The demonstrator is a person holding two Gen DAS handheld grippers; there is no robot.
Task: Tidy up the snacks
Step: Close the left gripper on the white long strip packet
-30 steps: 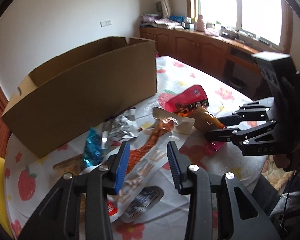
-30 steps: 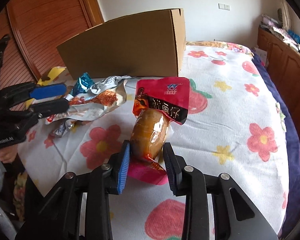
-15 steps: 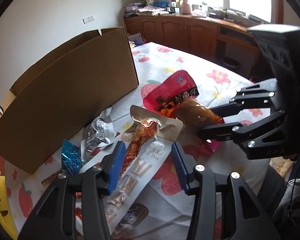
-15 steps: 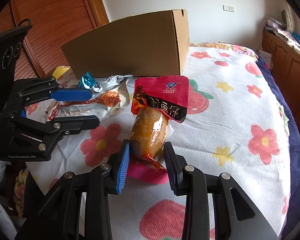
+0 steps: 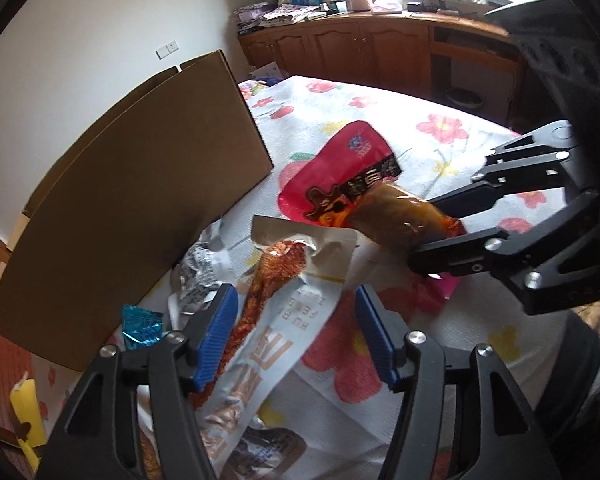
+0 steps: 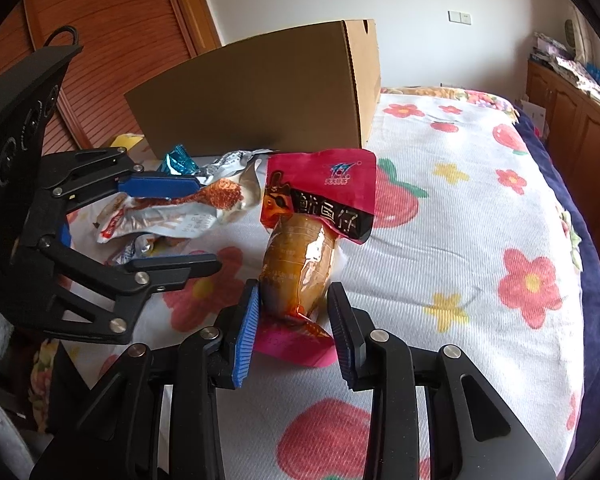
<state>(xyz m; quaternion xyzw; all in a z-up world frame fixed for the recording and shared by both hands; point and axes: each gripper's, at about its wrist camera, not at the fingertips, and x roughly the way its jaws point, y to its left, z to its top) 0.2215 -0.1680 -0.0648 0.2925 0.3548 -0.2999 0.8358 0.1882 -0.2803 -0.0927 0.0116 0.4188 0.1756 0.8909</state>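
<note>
Red pouch: glossy film, bulging brown clear-windowed lower half, lying on the floral cloth in front of the box. Right gripper: ribbed blue pads straddle the pouch's lower end; left pad touches or nearly touches it, right pad stands clear, so not clenched. Silver packet: long, crinkled foil, orange-red printed strip, beside the pouch. Left gripper: spread wide around it, no contact. Box: plain brown corrugated card, upright walls. Small blue foil wrapper near box.
</note>
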